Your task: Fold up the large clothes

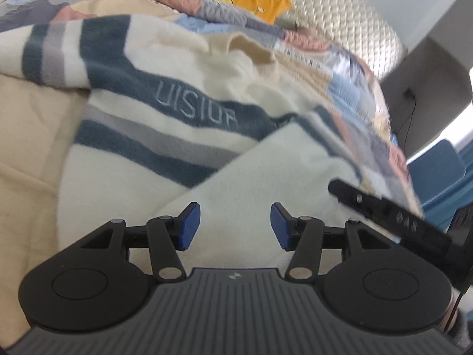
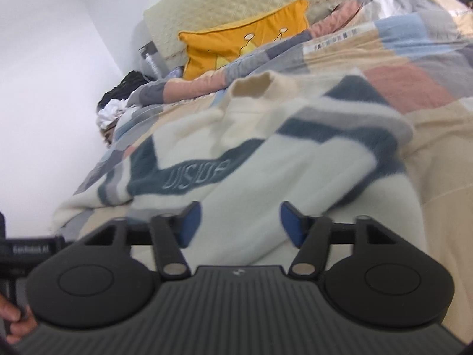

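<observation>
Sweater (image 1: 183,112) first: it lies face up on the patchwork quilt (image 1: 348,68), cream with blue and grey bands, collar toward the headboard (image 1: 340,9), and one sleeve (image 1: 280,162) is already laid slantwise over the chest. Judging by that, you are between folds, so the job now is a fresh bite on the next edge. Take the fabric at a seam or hem, not mid-panel, and catch both layers, or the thick knit will likely sag out as you carry it across.

Your left gripper (image 1: 235,226) is spread, blue pads (image 1: 189,226) apart with nothing pinched; the folded sleeve's white cloth lies just beyond and beneath the tips. Whether they brush it cannot be told. The other tool's black finger (image 1: 384,207) reaches in at the right edge of that view.

Your right gripper (image 2: 241,224) is likewise spread and empty, the pads (image 2: 292,226) bracketing a white stretch of the sweater body (image 2: 266,177), which lies close ahead and below. The yellow cushion (image 2: 245,41) sits well clear, up by the headboard. Keep both tools low and level as you close.
</observation>
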### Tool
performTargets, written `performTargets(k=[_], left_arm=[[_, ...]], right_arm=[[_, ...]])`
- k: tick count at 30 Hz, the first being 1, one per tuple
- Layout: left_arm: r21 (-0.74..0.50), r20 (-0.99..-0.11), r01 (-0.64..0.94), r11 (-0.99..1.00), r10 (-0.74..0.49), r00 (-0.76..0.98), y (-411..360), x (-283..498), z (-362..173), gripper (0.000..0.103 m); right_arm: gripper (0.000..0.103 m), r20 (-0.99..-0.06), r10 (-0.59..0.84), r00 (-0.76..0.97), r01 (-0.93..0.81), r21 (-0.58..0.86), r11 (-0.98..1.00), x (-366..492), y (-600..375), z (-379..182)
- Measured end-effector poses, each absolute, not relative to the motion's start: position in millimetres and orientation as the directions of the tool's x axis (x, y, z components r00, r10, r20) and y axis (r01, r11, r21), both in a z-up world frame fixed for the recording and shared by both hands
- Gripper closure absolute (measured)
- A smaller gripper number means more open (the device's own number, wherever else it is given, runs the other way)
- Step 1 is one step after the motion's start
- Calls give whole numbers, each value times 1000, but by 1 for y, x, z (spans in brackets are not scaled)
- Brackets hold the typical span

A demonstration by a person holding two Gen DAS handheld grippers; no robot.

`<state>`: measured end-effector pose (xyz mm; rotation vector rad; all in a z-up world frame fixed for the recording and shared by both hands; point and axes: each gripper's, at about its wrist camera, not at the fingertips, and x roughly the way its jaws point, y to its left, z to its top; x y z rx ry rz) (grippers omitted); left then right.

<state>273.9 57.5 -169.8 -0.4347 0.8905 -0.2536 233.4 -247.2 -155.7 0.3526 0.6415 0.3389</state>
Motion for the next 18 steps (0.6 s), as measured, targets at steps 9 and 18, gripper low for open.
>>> performTargets(k=[9,18], left_arm=[[-317,-772,54,947,-291,565,35,279,-191,45],[-207,-788,69,976,-208,580,18,273,-197,45]], right_arm=[[67,-540,383,750,-169,403,899,248,-254,-179],[68,-611,336,716,-170,314,934,254,-244,-194]])
